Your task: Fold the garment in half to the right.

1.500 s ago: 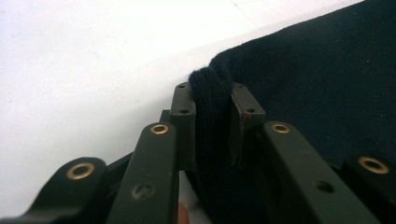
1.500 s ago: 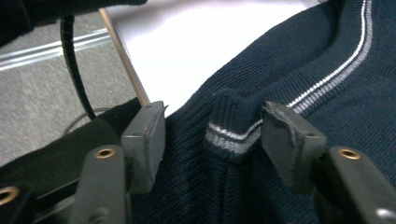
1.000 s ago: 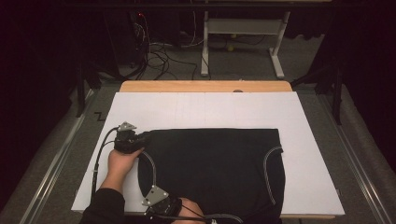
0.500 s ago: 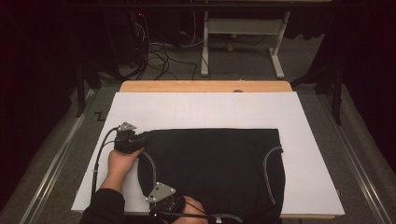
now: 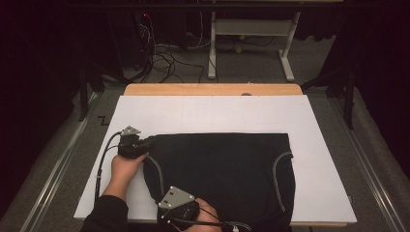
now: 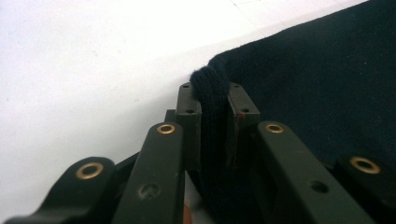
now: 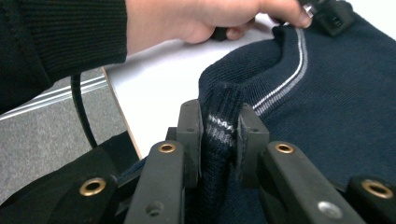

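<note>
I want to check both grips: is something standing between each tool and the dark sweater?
Nothing visible does. The left tool pinches a fold of the dark sweater directly, and the right tool clamps its striped edge with no other thing between.

Dark navy knit garment (image 5: pixel 222 174) with pale grey trim lines, folded flat on white table surface (image 5: pixel 212 113), near-left

Lab: white table (image 5: pixel 193 113), floor cables (image 5: pixel 164 55), dark surroundings.
</note>
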A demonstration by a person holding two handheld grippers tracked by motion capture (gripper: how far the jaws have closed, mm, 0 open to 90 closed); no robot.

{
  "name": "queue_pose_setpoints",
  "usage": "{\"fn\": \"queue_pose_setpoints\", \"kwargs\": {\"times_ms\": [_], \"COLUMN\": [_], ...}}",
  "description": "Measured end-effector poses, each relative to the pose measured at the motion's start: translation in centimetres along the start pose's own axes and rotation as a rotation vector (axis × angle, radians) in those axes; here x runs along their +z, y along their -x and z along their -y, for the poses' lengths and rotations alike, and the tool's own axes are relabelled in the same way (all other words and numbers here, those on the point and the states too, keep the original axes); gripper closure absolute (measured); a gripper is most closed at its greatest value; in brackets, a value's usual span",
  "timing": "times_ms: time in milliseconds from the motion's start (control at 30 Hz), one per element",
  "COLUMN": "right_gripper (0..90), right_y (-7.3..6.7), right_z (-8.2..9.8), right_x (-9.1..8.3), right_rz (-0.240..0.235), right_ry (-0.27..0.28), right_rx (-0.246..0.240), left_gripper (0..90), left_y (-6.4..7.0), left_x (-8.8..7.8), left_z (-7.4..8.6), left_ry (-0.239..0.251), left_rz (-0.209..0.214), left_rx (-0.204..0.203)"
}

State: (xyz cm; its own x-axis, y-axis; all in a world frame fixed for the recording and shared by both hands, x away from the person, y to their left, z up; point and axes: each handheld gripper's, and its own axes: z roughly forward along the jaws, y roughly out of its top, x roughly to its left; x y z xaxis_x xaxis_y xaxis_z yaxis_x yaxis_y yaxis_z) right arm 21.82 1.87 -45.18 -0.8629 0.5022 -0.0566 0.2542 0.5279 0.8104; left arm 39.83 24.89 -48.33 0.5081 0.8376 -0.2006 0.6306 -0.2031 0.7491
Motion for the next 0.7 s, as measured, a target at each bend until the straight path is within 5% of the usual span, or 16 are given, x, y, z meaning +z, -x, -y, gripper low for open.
{"fn": "queue_pose_setpoints", "kwargs": {"times_ms": [133, 400, 700], "right_gripper": [76.4, 76.4, 76.3], "right_y": [0.3, 0.8, 2.0], "right_z": [-0.1, -0.5, -1.5], "right_x": [-0.7, -1.5, -3.2], "right_rz": [0.0, 0.012, 0.034], "right_ry": [0.026, 0.071, 0.139], "right_rx": [0.003, 0.006, 0.019], "left_gripper": [74.2, 74.6, 75.9], "left_y": [-0.4, 1.0, 2.5], "left_x": [-0.5, -1.0, -1.7], "left_z": [0.0, -1.0, -3.5], "left_ry": [0.023, 0.115, 0.174], "left_rz": [0.044, -0.002, -0.043], "left_rx": [-0.049, -0.146, -0.17]}}
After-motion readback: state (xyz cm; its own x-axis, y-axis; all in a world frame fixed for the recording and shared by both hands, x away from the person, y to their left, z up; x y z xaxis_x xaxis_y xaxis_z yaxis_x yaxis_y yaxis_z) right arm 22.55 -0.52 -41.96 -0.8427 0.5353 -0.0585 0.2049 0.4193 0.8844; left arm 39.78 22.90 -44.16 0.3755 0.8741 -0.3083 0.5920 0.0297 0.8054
